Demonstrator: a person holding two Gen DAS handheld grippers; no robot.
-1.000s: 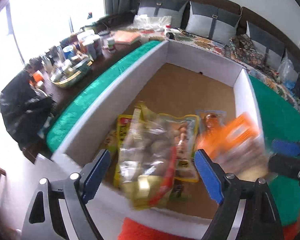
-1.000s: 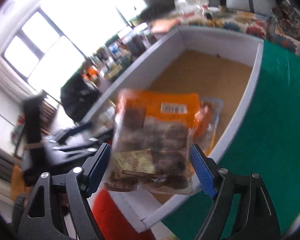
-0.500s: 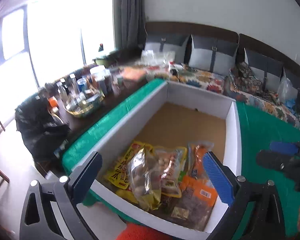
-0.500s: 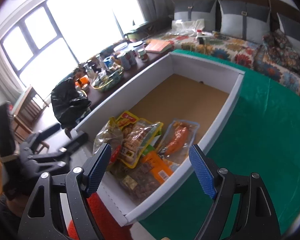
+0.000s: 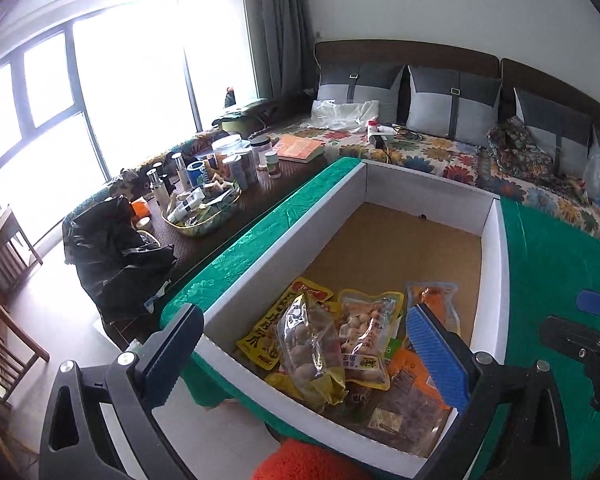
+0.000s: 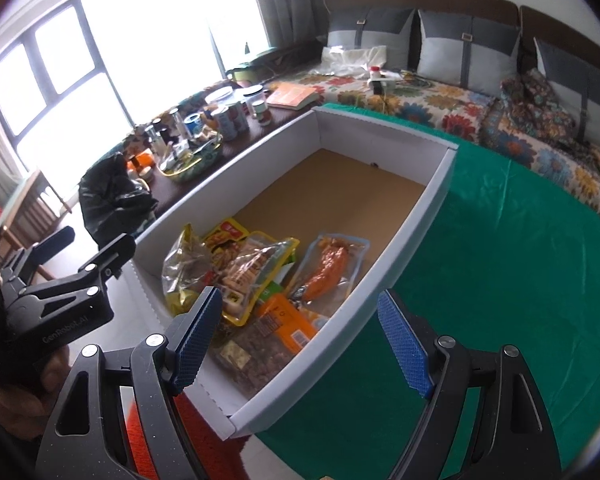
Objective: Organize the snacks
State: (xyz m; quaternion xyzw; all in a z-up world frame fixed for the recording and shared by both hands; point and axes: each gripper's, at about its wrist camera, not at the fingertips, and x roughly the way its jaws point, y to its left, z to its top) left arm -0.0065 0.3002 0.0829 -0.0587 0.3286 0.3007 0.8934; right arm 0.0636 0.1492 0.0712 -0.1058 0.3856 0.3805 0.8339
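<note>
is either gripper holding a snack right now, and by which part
Nothing is held. The left gripper and right gripper are both open and empty; the snack packets lie in the box.

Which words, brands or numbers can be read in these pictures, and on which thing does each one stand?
"GenRobot.AI": on the body of the left gripper, seen from the right wrist.
Yellow snack bag: large red characters, too blurred to read.
Clear bag with the yellow edge: printed label, unreadable.
Orange packet: barcode and small print, too small to read.
Book: cover text not readable.
</note>
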